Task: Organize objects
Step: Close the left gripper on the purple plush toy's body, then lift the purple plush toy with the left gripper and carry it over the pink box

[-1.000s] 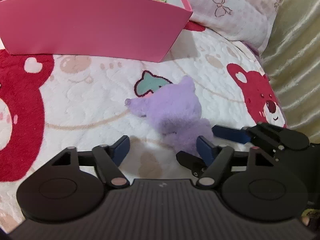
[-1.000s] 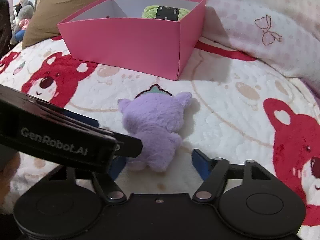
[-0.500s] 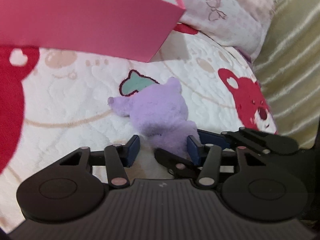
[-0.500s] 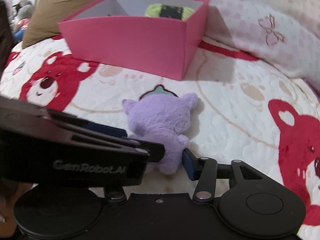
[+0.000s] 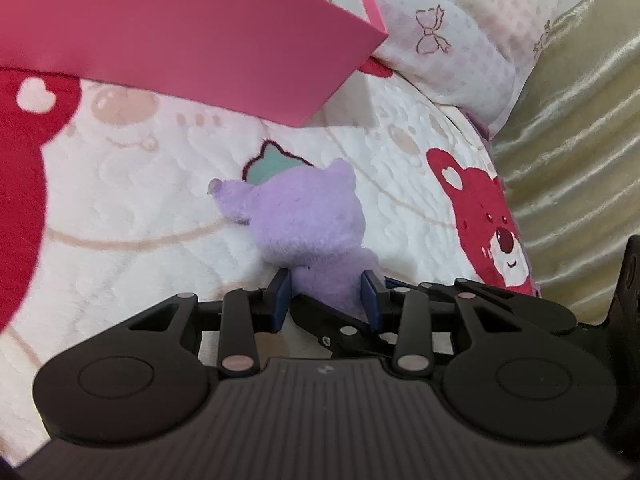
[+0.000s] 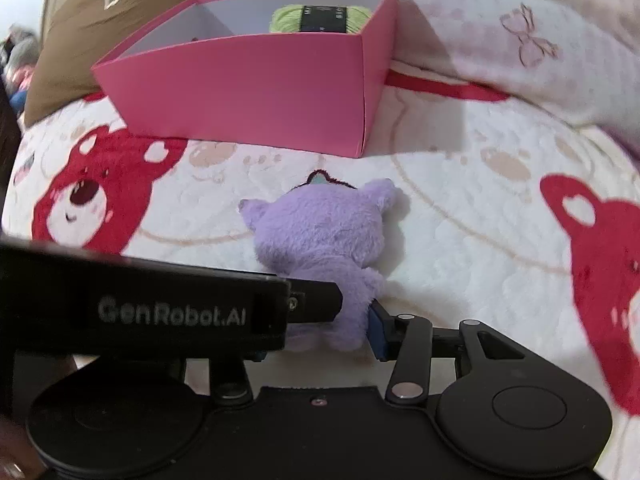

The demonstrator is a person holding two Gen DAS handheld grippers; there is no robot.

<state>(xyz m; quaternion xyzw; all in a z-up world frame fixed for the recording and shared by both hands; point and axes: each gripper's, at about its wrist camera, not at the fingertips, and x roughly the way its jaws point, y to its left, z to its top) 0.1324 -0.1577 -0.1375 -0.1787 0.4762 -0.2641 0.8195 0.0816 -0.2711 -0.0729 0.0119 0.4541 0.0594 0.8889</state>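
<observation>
Left wrist view: left gripper [image 5: 326,294] closing, both blue pads now pressed into the lower body of the purple plush toy [image 5: 308,232]; a second ago they stood wide with the toy ahead of them. Toy lies face-down on the bear-print blanket [image 5: 132,208], just in front of the pink box [image 5: 192,36]. Right wrist view: right gripper [image 6: 320,332] also closing, narrower than before, its right pad [image 6: 378,330] touching the toy's near end [image 6: 320,240]; left pad hidden behind the other gripper. Green yarn [image 6: 320,20] sits in the box [image 6: 248,96]

The left gripper [image 6: 316,304] hides the right gripper's left finger (near plush [image 6: 320,236]).
</observation>
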